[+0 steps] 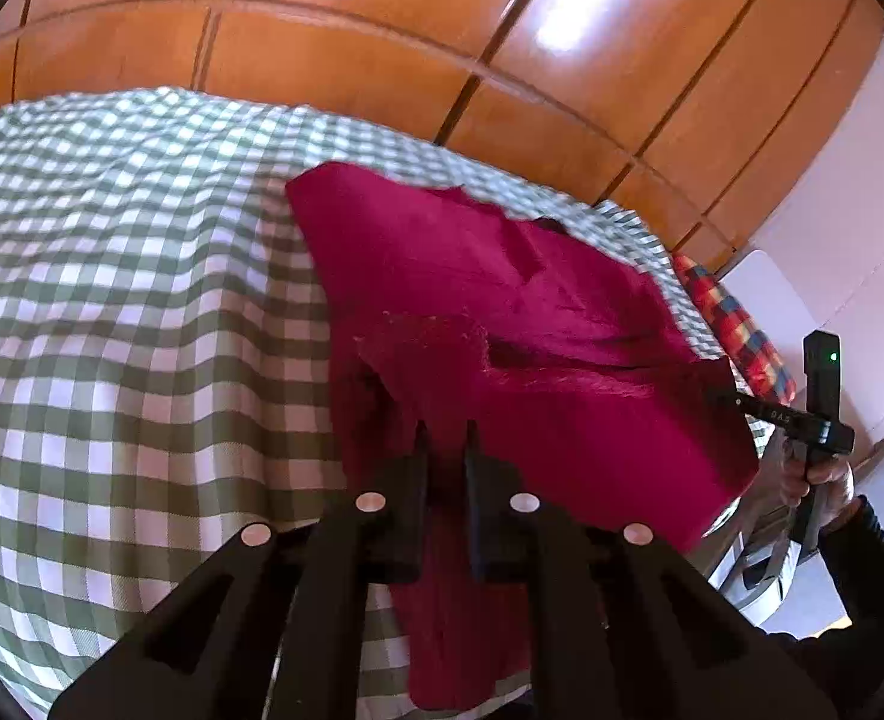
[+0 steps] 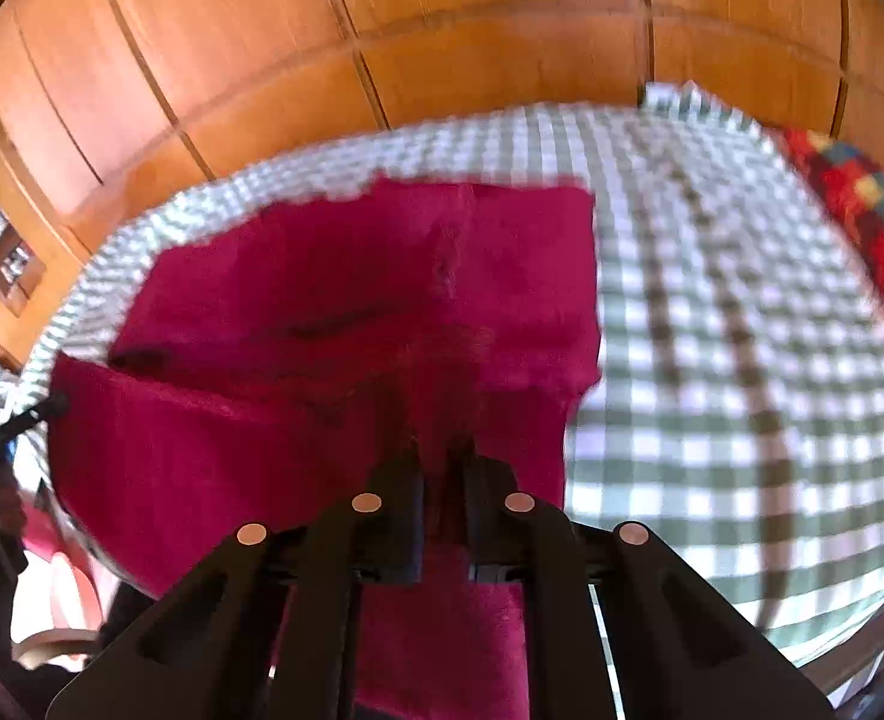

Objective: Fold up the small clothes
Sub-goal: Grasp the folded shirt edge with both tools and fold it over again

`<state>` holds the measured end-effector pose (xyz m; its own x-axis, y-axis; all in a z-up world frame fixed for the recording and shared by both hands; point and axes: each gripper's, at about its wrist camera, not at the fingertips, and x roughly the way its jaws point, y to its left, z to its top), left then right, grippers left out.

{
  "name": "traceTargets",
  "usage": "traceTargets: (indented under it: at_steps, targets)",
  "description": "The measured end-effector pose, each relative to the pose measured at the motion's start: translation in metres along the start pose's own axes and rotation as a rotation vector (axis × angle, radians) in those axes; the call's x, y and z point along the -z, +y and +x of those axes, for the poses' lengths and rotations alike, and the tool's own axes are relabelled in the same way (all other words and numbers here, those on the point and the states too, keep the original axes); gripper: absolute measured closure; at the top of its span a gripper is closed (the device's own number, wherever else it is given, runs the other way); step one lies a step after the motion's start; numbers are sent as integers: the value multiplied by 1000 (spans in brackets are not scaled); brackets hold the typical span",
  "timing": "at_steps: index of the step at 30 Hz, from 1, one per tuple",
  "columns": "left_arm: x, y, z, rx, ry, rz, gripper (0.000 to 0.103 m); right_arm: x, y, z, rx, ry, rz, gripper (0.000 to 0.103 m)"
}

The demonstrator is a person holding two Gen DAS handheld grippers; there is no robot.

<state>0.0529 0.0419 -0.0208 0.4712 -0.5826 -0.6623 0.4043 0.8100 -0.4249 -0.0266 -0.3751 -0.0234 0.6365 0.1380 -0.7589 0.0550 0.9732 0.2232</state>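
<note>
The magenta garment (image 1: pixel 502 300) lies partly spread on the green-and-white checked cloth (image 1: pixel 111 300) covering the worktop, its far part flat and its near edge lifted and folded toward the cameras. The left gripper (image 1: pixel 445 438) is clamped on one near corner of the fabric, with cloth hanging down between its fingers. The right gripper (image 2: pixel 445 450) is pinched on the other near corner in the same way; the right wrist view is blurred. A multicoloured patchwork cloth (image 1: pixel 736 312) lies at the far edge of the checked cloth. Orange wooden panelling (image 1: pixel 381 30) rises behind the worktop.
</note>
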Motion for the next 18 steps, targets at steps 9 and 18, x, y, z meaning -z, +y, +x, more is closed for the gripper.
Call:
traceTargets:
  at_steps: [9, 18]
  targets:
    - [-62, -12, -33, 68, -186, 44, 95, -79, 5, -21, 0, -193, -48, 95]
    - [-161, 25, 68, -74, -93, 7, 95, -138, -30, 93, 152, -110, 88, 95]
